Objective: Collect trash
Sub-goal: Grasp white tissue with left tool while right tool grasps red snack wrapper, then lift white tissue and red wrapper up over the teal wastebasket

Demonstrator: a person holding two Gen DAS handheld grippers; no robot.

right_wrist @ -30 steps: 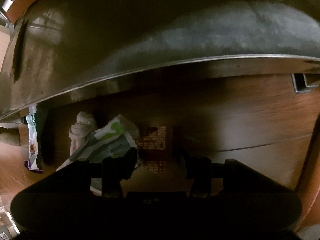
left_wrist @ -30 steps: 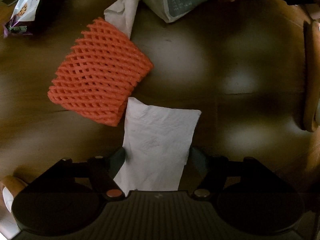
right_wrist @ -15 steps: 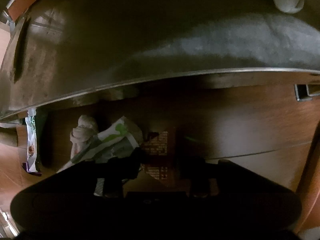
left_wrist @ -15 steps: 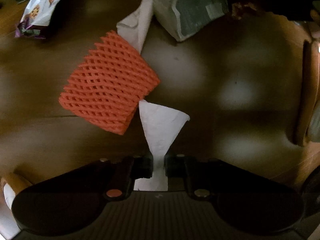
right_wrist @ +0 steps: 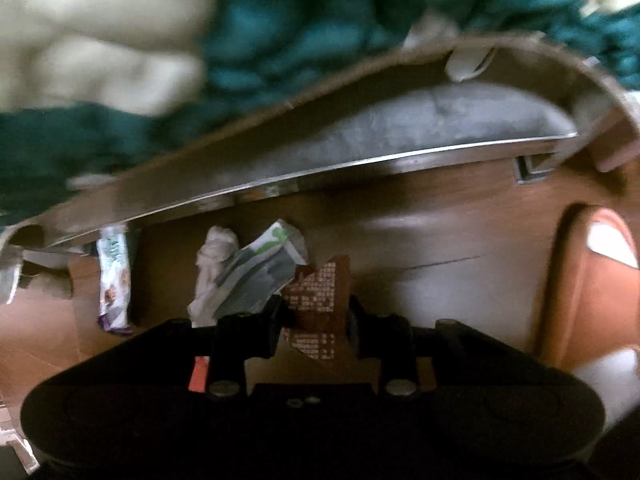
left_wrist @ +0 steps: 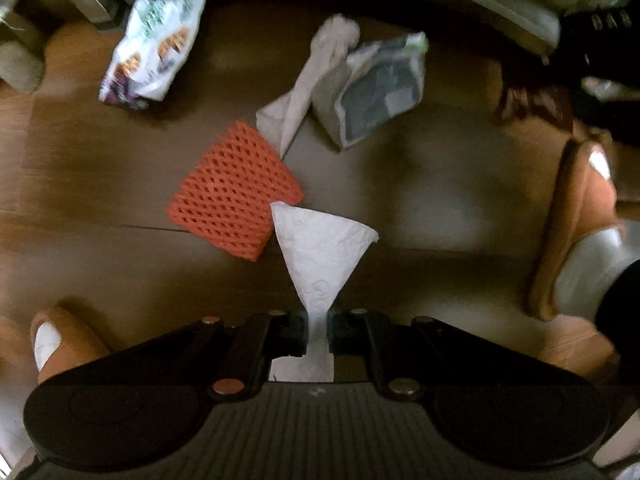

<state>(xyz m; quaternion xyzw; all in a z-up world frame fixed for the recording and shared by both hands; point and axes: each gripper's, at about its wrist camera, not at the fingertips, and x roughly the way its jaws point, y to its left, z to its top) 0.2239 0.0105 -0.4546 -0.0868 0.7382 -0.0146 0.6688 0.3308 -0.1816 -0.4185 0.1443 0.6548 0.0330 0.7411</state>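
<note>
Left wrist view only: cookie bag [left_wrist: 154,36] far left on wood floor [left_wrist: 420,184], orange foam net [left_wrist: 234,196] touching white tissue [left_wrist: 322,252], crumpled tissue [left_wrist: 308,80] beside grey-green wrapper [left_wrist: 376,88]. Left gripper [left_wrist: 319,330] pointed down at floor, clenched on the tissue's narrow end. Right wrist view only: teal fabric [right_wrist: 304,20] over furniture edge [right_wrist: 360,160]. Right gripper [right_wrist: 316,312] low, angled forward, fingers pinching brown printed wrapper [right_wrist: 320,292].
</note>
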